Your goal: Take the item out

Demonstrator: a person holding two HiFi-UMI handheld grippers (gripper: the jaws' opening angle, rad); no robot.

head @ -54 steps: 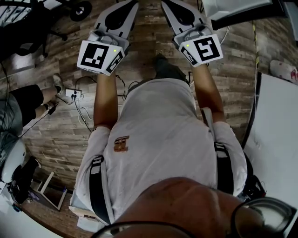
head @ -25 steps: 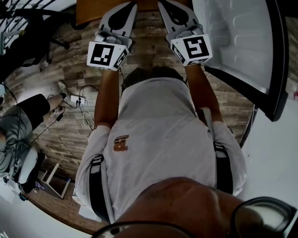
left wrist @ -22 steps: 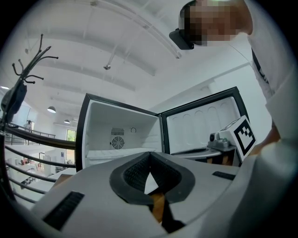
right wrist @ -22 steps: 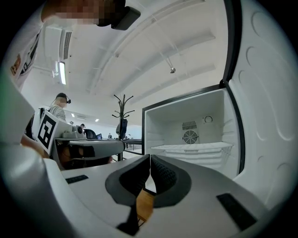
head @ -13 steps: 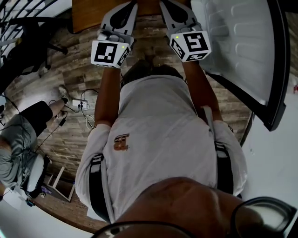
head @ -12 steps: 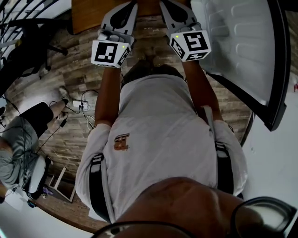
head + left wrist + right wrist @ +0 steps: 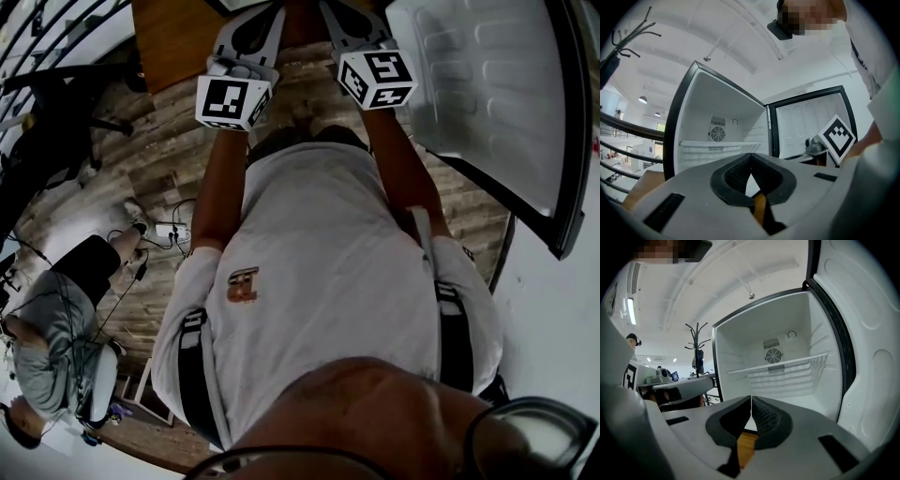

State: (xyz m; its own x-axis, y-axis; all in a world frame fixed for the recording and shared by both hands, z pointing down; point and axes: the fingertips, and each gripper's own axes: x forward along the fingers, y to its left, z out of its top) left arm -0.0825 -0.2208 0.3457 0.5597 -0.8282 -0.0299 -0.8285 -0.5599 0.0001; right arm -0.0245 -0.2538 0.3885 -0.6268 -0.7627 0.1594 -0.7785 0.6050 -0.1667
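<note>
White fridge gapes open right ahead of the claws. Left claw and right claw are pressed together and empty; no item in sight, so the grab's still ahead.

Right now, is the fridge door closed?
No, the fridge door stands swung wide open, so the wire shelf inside is in plain sight.

No words or numbers I can read anywhere. The left marker cube and right marker cube carry only black-and-white square code patterns, no letters. In the left gripper view the right cube shows the same kind of pattern. The small orange logo on my shirt is too blurred to read. The round mark on the fridge back wall above the fan is too small to tell.
</note>
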